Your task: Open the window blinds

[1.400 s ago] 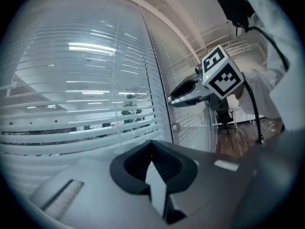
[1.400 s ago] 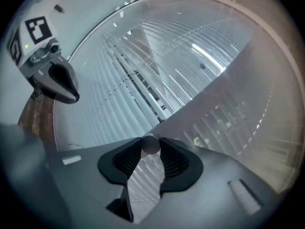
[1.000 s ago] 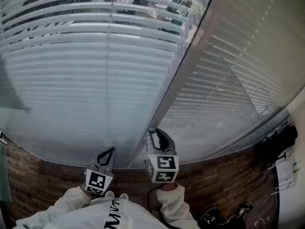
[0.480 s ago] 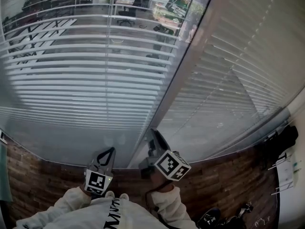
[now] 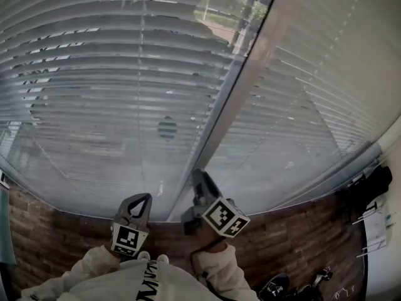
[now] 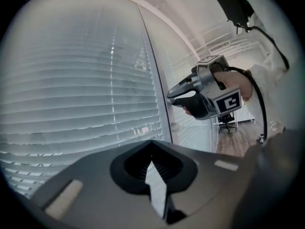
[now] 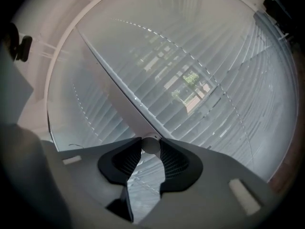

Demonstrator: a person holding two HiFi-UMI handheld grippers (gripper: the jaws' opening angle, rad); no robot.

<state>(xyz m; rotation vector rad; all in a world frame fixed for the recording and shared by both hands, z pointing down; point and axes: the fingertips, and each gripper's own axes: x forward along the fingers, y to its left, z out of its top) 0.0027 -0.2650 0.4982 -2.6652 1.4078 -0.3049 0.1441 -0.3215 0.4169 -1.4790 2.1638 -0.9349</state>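
The window blinds (image 5: 119, 105) are hanging just left of the grey window post (image 5: 241, 96), their slats tilted enough that dim shapes beyond are showing through. The right claw (image 5: 198, 175) is reaching to the foot of the post and gripping a small round white knob (image 7: 151, 145). The left claw (image 5: 146, 197) is hovering low, left of the post, closed on nothing.

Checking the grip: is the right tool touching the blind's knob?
Touching. The right gripper view shows the right tool clamping the knob, a pad pressed on each side.
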